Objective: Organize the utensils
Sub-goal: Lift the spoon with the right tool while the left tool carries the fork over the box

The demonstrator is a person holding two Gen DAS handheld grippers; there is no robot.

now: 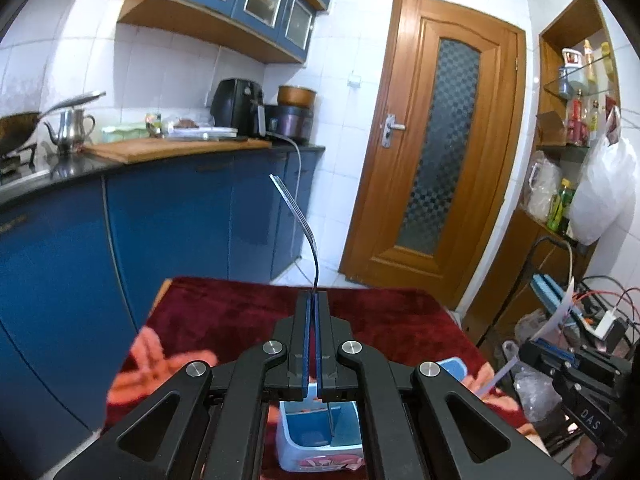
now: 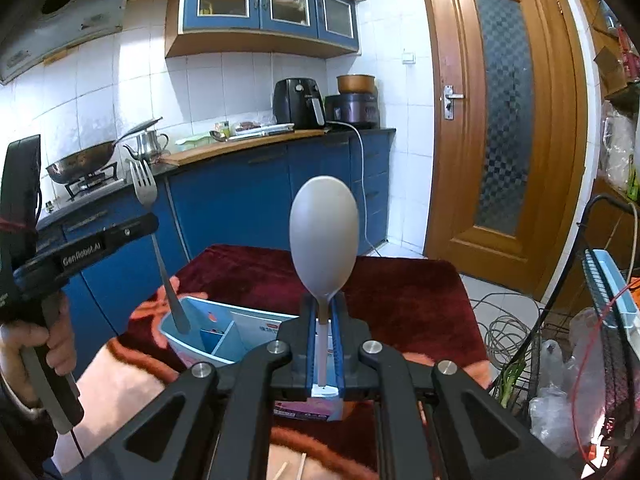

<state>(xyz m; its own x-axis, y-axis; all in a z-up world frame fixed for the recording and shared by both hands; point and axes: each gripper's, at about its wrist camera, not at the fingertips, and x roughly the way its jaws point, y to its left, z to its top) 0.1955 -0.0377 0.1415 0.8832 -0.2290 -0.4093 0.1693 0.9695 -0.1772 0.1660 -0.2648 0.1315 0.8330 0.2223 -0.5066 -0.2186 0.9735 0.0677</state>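
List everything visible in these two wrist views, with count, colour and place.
fork: one, silver, clamped in the left gripper, handle end over the organizer
spoon: one, grey bowl, white handle, upright in the right gripper
organizer box: one, light blue, divided, on the table
table cloth: one, dark red, covers the table
wok: one, dark, on the stove
kettle: one, steel, beside the wok
air fryer: one, black, on the counter
door: one, brown, right
left gripper: black, shut
right gripper: black, shut

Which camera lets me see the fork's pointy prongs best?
The right wrist view. There the fork faces the camera broadside, its separate prongs clear, held by the left gripper. The left wrist view shows the fork only edge-on, a thin curved strip rising from the fingers.
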